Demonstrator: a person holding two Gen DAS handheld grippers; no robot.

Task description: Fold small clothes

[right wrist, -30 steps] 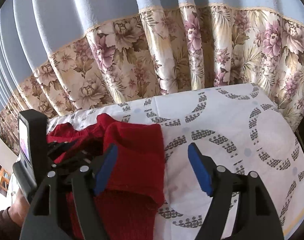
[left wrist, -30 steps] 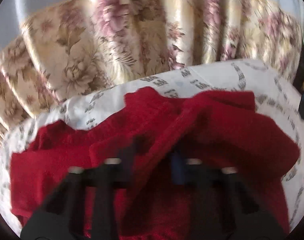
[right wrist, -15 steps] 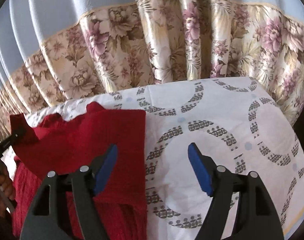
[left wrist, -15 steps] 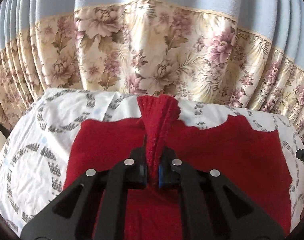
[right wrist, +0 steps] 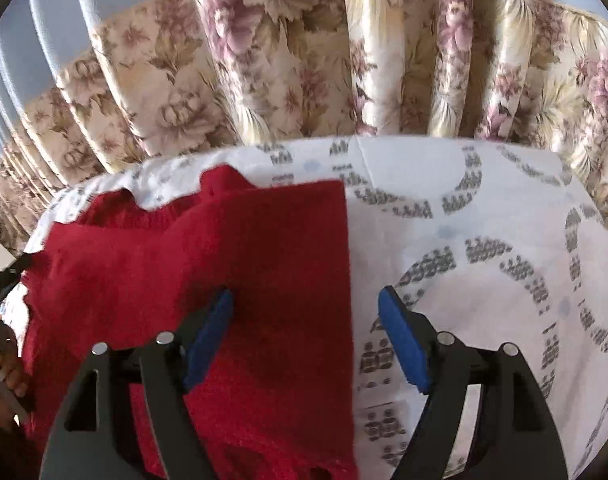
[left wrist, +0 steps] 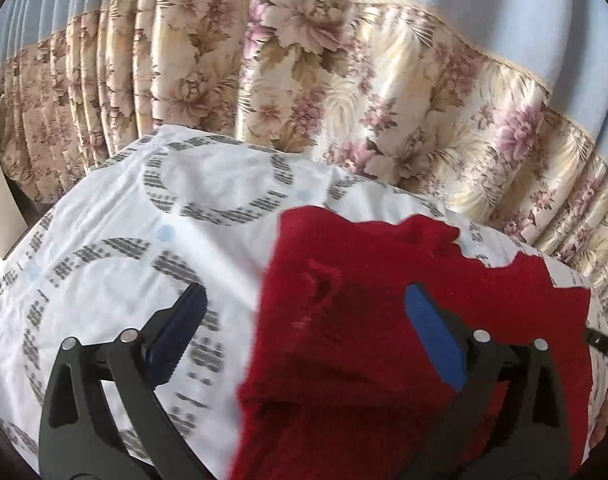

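Both your grippers are spread wide and holding nothing. Left gripper (left wrist: pixel 304 320) hangs over the left edge of the red knitted sweater (left wrist: pixel 403 340): its left pad is above bare sheet, its right pad above the knit. Right gripper (right wrist: pixel 305 330) mirrors that on the sweater's (right wrist: pixel 208 280) right edge, left pad over knit, right pad over sheet.

The sweater lies on the white ring-patterned bedsheet (left wrist: pixel 144 220), roughly flattened, right edge straight in the right wrist view. Its far edge is uneven: a hump and a notch there, likely the neckline, short of the floral curtain (right wrist: pixel 304 60) behind the sheet.

Risks from here, as I judge them:
- Thick loose knit. Pinch too shallow at the edge and you take one layer only, so the fold drags crooked or the lower layer stays put.
- Pinch too deep and you catch the bedsheet along with it; lifting then pulls the sheet and shifts the whole sweater.
- There's a pucker in the knit just inside the left edge. Fold over it and the crease gets locked in.
- Left view is blurred, so I can't tell whether either pad touches the cloth.
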